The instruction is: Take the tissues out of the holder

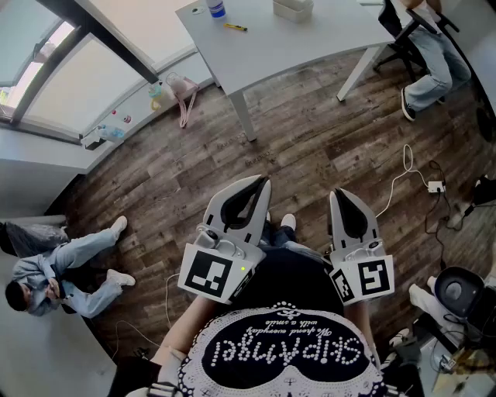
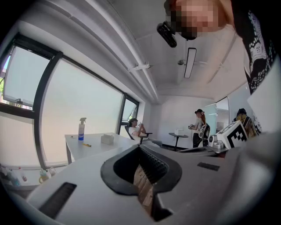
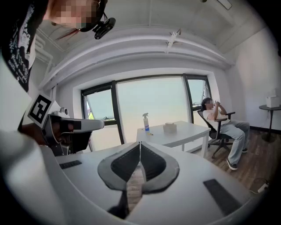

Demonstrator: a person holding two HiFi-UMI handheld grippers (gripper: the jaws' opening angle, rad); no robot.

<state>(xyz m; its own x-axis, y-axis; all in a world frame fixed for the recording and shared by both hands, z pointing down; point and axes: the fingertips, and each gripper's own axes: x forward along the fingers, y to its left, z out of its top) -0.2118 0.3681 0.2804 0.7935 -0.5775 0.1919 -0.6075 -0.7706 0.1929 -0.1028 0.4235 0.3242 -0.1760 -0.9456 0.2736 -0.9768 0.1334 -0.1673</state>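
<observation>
Tissue holder (image 1: pixel 293 8) on distant white table (image 1: pixel 310 43)

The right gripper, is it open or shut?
Shut. In the right gripper view the right gripper has its two jaw tips touching, with nothing held between them.

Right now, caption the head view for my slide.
Shut, empty left gripper and right gripper held above dark wood-plank floor; white rectangular table ahead.
</observation>
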